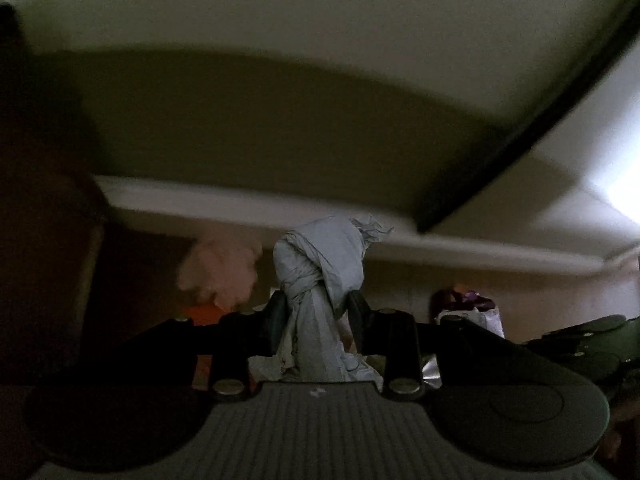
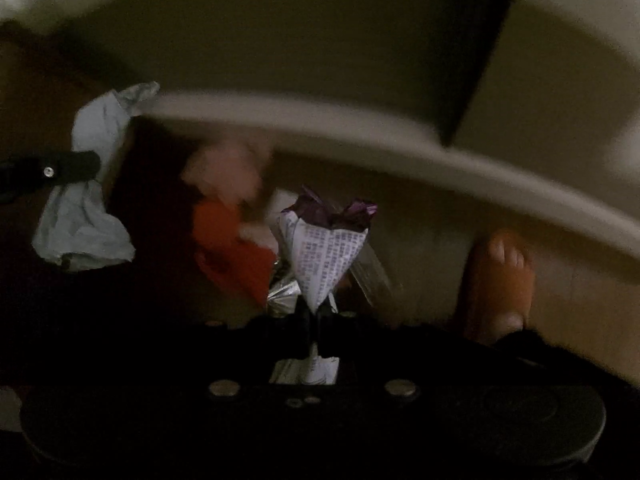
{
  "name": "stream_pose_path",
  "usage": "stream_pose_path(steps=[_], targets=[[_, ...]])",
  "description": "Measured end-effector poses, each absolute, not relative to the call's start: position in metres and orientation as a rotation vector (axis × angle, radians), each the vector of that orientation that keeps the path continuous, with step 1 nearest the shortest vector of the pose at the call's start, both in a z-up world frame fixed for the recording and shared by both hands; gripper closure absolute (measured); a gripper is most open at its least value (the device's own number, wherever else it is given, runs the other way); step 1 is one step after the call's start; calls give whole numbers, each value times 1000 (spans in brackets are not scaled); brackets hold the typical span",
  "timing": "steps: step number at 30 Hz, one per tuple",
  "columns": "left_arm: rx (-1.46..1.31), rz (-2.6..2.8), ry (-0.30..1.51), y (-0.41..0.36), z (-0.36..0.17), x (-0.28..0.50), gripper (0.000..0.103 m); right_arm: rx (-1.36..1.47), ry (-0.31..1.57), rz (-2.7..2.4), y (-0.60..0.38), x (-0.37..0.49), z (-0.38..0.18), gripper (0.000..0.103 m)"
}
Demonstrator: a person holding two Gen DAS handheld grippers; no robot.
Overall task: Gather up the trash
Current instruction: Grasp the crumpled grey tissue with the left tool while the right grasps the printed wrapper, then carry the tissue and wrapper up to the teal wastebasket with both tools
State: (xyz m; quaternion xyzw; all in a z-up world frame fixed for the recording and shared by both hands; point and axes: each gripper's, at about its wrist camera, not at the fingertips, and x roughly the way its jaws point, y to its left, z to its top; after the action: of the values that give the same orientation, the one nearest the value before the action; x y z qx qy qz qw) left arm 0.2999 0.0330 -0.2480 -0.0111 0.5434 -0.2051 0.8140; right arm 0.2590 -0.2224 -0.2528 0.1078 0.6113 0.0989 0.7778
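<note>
Left gripper (image 1: 318, 316): fingers partly apart, clamped on a pale grey twisted wad (image 1: 320, 264) just below its knot, tail hanging down toward six o'clock. Seen again in the right wrist view at nine o'clock, wad (image 2: 86, 216) pinched at the waist by one dark finger (image 2: 76, 166). Right gripper (image 2: 318, 320): fingers all but touching, nipping the point of a white printed wrapper with purple top (image 2: 328, 248), cone flaring toward twelve o'clock.

Likely step: carrying both pieces off to a bin, none in view. To do it well: keep both grips firm, keep the two loads apart, avoid swinging; wrapper held only by a thin tip, probably quick to slip under a jerk. Wad soft and light, unlikely to fall unless the fingers ease.

Around, left to right in the right wrist view: red-orange piece (image 2: 228, 256) with a pinkish blur above it at ten o'clock of the wrapper, too smeared to name; crumpled silver foil (image 2: 282, 296) just beside the wrapper's tip at eight o'clock, apparently more trash to fetch; bare foot (image 2: 500, 280) on the floor at three o'clock. Pale curved edge (image 2: 360, 152) overhead from nine to three o'clock, perhaps furniture: something to clear. Dim and blurred throughout; little else readable.
</note>
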Motion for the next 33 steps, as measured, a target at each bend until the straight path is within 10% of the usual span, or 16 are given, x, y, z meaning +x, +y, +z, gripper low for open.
stream_pose_path(steps=[33], targets=[[-123, 160, 561, 263, 196, 178, 70, -6, 311, 780, -27, 274, 243, 101]])
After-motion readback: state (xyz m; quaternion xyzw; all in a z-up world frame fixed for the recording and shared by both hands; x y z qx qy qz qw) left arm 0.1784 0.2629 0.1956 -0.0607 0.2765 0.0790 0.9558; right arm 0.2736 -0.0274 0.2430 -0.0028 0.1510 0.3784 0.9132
